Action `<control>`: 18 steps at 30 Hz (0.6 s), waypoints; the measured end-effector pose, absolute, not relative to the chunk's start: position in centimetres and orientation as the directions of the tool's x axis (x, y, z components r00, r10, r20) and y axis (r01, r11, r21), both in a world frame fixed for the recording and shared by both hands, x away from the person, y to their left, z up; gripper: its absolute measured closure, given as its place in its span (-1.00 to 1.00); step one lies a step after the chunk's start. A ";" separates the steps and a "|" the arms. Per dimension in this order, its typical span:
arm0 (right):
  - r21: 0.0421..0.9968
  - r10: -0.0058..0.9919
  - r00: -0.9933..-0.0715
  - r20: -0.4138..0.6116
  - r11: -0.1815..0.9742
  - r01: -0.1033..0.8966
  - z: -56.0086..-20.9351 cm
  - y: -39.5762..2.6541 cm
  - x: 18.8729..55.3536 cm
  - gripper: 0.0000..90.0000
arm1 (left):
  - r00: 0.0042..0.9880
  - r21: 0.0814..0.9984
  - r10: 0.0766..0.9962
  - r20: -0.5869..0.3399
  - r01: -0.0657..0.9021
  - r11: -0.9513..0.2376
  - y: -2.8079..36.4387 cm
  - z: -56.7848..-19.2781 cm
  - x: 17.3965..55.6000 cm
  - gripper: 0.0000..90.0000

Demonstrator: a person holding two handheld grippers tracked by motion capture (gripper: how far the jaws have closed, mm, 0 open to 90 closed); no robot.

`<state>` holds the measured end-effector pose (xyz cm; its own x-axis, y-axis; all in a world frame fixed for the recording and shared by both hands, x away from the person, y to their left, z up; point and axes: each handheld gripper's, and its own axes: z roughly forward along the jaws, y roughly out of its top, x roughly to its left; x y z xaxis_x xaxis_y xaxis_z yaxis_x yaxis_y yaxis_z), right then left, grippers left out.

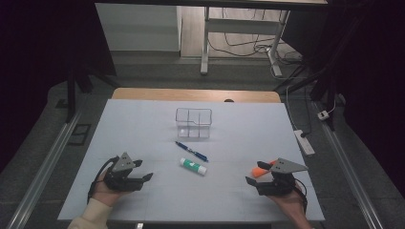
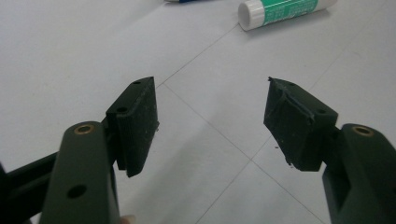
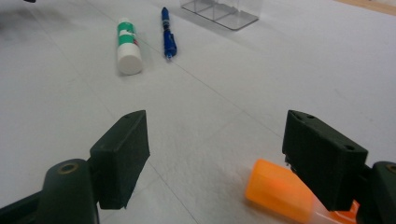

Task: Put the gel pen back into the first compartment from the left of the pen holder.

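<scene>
A: Where is the marker [image 3: 280, 191]?
B: Near the table's [image 1: 143, 124] right front corner, beside the right gripper [image 3: 217, 154], jaws spread, empty. Light, stiff, smooth; grip mid-barrel.

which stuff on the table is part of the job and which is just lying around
In play: glue stick, blue pen, orange marker, clear divided holder, open left gripper, open right gripper.
Just lying about: power strip, floor cables.
</scene>
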<state>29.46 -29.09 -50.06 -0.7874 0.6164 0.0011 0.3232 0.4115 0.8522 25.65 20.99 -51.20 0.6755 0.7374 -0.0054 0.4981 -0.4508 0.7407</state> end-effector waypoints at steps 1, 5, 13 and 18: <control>0.852 0.611 -0.792 0.003 0.413 0.322 -50.0 -28.8 29.5 -0.50 | 0.675 0.741 0.738 -0.007 0.499 -0.449 21.0 -51.2 25.6 -0.23; 0.845 0.596 -0.803 0.008 0.426 0.324 -49.8 -27.9 29.8 -0.50 | 0.673 0.745 0.739 -0.009 0.498 -0.444 21.1 -51.1 25.6 -0.23; 0.846 0.585 -0.811 0.011 0.427 0.320 -49.1 -26.1 30.6 -0.46 | 0.675 0.739 0.738 0.001 0.497 -0.455 20.9 -51.2 25.6 -0.24; 0.841 0.588 -0.808 0.035 0.419 0.342 -48.7 -25.0 31.5 -0.42 | 0.674 0.742 0.739 0.003 0.494 -0.454 21.0 -51.2 25.5 -0.25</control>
